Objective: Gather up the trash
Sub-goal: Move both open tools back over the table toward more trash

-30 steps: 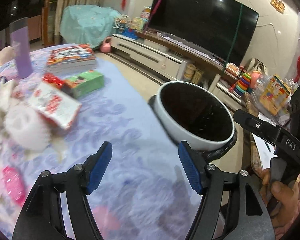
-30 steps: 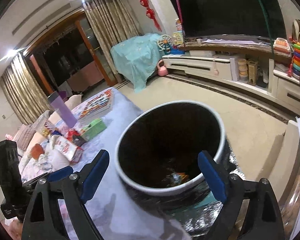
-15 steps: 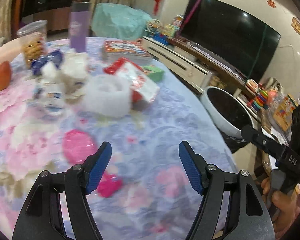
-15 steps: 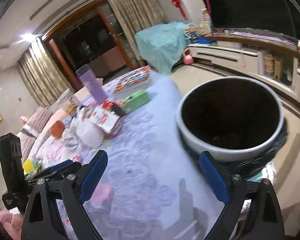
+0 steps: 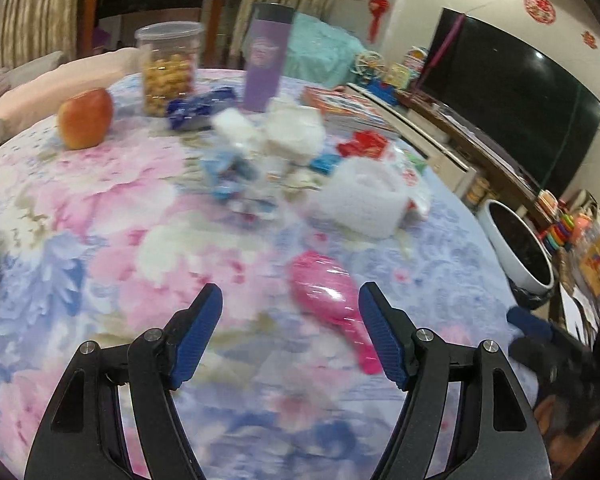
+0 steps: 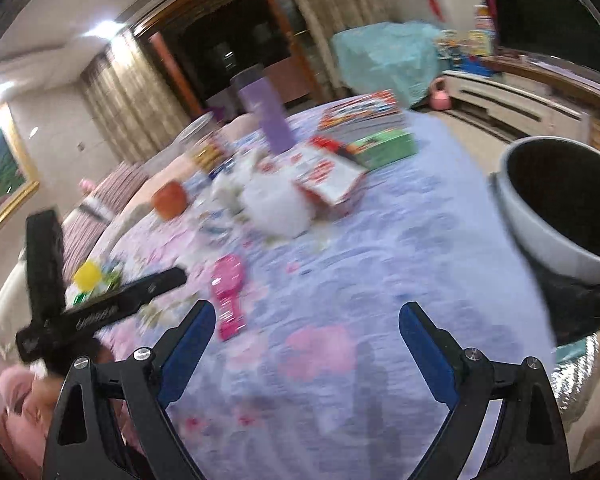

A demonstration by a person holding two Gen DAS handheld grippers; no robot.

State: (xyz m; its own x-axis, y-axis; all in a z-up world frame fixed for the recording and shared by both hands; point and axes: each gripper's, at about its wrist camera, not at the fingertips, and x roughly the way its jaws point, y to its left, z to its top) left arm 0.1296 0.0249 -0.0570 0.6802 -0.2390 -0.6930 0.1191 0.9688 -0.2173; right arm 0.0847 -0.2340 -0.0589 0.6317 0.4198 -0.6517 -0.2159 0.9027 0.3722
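I found my left gripper (image 5: pixel 290 328) spread wide with nothing between its fingers, above the floral tablecloth (image 5: pixel 100 240). A pink wrapper (image 5: pixel 328 300) lay at one o'clock, just inside the right finger. My right gripper (image 6: pixel 302 350) was likewise spread and carried nothing. The white trash bin (image 6: pixel 556 208) stood at two o'clock off the table's edge. A white foam piece (image 5: pixel 364 196), red packet (image 6: pixel 328 176) and apple (image 5: pixel 85 118) lay toward twelve o'clock, blurred.

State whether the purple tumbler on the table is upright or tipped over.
Upright. The purple tumbler stands on its base on the floral tablecloth, dark lid on top, beside the clear snack jar.
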